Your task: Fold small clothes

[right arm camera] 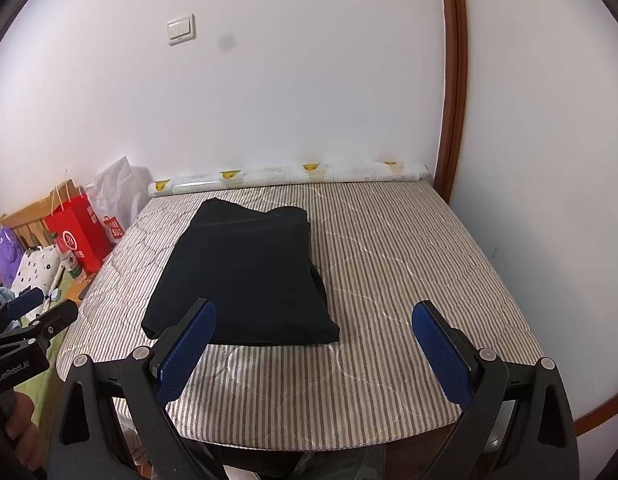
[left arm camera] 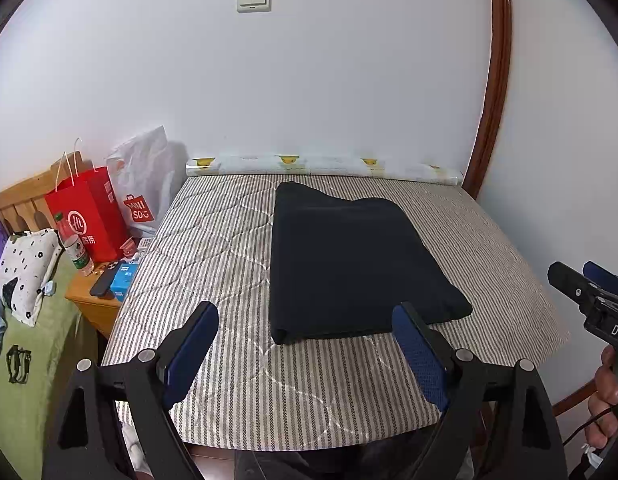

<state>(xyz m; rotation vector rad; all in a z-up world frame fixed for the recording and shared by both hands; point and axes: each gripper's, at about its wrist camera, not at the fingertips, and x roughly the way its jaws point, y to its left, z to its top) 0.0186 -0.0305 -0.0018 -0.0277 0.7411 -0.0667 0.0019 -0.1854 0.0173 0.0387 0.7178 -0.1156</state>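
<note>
A black garment [left arm camera: 349, 264] [right arm camera: 245, 272] lies folded into a flat rectangle on the striped quilted pad [left arm camera: 213, 248] [right arm camera: 409, 264]. My left gripper [left arm camera: 305, 312] hovers open over the pad's near edge, just short of the garment's near side, nothing between its blue pads. My right gripper [right arm camera: 315, 310] is open too, held above the pad near the garment's near right corner, empty. Each gripper shows at the edge of the other view, held by a hand: the right gripper [left arm camera: 577, 276] and the left gripper [right arm camera: 49, 308].
A rolled printed sheet [left arm camera: 321, 166] [right arm camera: 289, 176] lies along the wall at the pad's far edge. Left of the pad stand a red bag [left arm camera: 89, 216], a white bag [left arm camera: 145, 184], a bottle [left arm camera: 75, 248] and small items on a wooden nightstand [left arm camera: 89, 300]. A brown door frame [right arm camera: 453, 80] rises at right.
</note>
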